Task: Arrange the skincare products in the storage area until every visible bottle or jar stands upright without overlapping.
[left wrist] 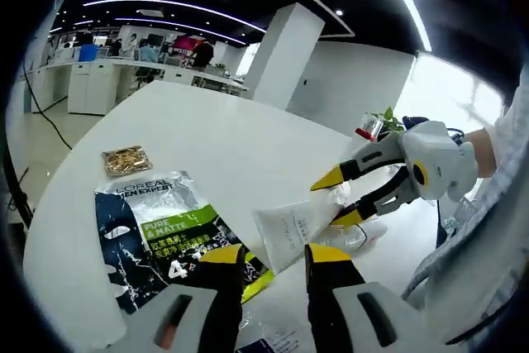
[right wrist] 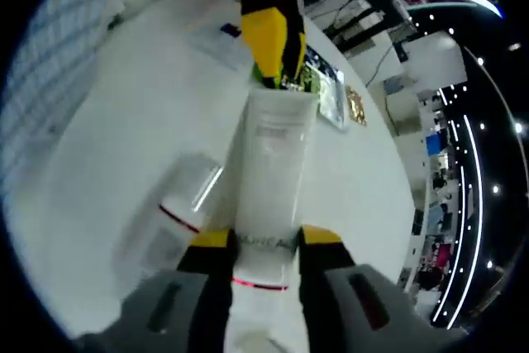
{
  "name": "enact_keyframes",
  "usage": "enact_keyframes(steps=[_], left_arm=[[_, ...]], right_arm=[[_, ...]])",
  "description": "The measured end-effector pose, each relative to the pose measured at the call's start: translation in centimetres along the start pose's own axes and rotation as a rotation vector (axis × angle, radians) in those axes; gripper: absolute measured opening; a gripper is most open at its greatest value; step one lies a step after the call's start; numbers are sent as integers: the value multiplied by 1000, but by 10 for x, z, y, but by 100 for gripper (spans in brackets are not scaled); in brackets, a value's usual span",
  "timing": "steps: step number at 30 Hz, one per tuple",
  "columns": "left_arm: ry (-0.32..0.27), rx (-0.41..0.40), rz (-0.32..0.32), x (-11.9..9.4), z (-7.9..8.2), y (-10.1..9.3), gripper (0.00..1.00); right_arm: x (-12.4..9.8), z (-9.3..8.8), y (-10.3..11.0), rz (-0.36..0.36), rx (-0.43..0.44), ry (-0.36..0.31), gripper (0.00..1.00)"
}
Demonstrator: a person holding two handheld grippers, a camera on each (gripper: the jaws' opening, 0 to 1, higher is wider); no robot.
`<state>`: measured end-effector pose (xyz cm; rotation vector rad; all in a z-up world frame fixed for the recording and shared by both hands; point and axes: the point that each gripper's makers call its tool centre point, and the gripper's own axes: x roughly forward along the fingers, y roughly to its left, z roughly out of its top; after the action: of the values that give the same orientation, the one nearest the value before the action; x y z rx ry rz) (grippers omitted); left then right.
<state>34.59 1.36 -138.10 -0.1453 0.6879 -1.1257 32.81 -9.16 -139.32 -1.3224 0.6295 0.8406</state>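
A white tube (left wrist: 291, 229) hangs level above the white table (left wrist: 223, 138). My right gripper (left wrist: 341, 197) reaches in from the right and is shut on the tube's cap end. In the right gripper view, that gripper (right wrist: 264, 241) holds the tube (right wrist: 271, 163), which runs away toward my left gripper (right wrist: 277, 51). The tube's flat crimped end sits between the jaws of my left gripper (left wrist: 274, 255). They stand apart, with a gap on the left side. A clear bottle with a red band (right wrist: 186, 204) lies on its side under the tube, also seen as the clear bottle (left wrist: 364, 237).
A black and green face-mask pack (left wrist: 165, 229) lies flat at the front left, with a small gold sachet (left wrist: 126, 159) beyond it. A small potted plant (left wrist: 384, 117) and a red-topped item (left wrist: 368, 130) stand at the far table edge. A person's sleeve (left wrist: 488, 229) is at the right.
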Motion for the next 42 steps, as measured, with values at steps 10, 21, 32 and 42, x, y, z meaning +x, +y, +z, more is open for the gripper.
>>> enact_keyframes(steps=[10, 21, 32, 42], left_arm=[[50, -41, -101, 23, -1, -6, 26], [109, -38, -228, 34, -6, -27, 21], [138, -84, -294, 26, 2, -49, 8], [131, -53, -232, 13, 18, -50, 7]], right_arm=[[-4, 6, 0, -116, -91, -26, 28], [-6, 10, -1, -195, -117, -23, 28], [-8, 5, -9, -243, -26, -14, 27], [-9, 10, -26, -292, 79, -35, 27]])
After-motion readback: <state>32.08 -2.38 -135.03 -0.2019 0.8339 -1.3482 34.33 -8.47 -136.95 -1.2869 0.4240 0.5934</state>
